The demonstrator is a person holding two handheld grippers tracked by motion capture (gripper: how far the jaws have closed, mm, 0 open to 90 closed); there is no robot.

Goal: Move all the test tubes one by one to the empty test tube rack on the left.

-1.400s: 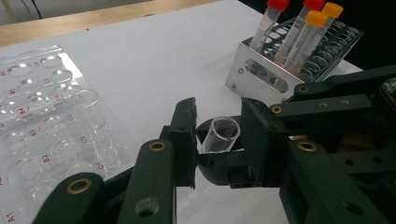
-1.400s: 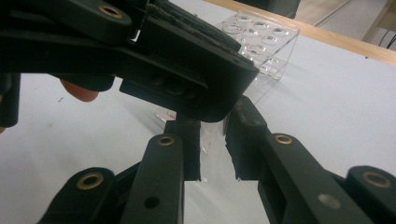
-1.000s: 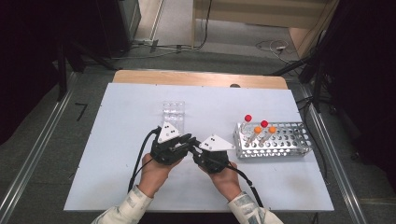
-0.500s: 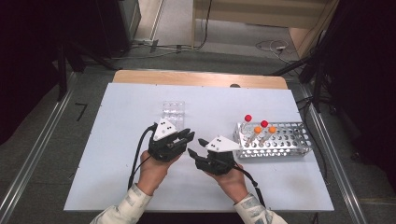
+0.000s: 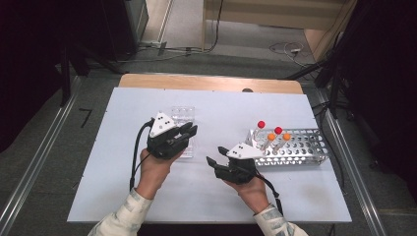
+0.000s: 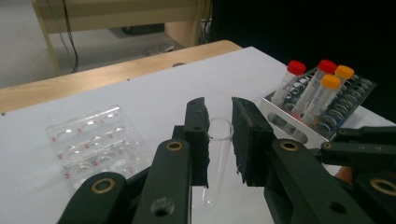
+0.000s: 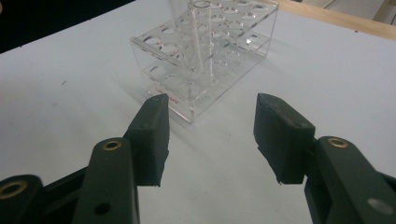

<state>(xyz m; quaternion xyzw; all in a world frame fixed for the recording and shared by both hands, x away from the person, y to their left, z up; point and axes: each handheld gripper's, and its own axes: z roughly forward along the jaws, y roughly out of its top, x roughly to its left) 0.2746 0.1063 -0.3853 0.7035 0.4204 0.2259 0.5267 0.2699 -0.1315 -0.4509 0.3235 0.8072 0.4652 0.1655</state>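
A: 2 racks are set on the white table [image 5: 123,196], well apart. The metal rack [image 5: 300,150] lies at the right with 4 capped tubes [image 5: 269,140] stood upright in it, 2 red-capped and 2 orange-capped. The clear plastic rack [image 5: 183,115] lies at the centre-left, just beyond the left gripper [image 5: 189,132].

B: And the grippers, how are they held?

A: The left gripper [image 6: 219,135] is closed around a clear uncapped tube [image 6: 215,158], which is gripped near its open rim and kept roughly upright, presumably so that its rounded bottom can be lowered straight into a well. The tube is carried above the table, just beside the clear plastic rack [image 6: 93,144] and not yet in any hole, as far as can be judged.

B: Is anything held by the right gripper?

A: Nothing. The jaws of the right gripper [image 5: 212,158] are spread wide with only bare table between them. It is pointed at the clear plastic rack [image 7: 205,56], near the middle of the table and well clear of the metal rack, perhaps so that the rack can be steadied or the tube received.

B: So what is judged to remain?

A: 1 step: the clear tube [image 7: 203,37], seen in front of the rack's wells, must be aligned over a hole and lowered in.
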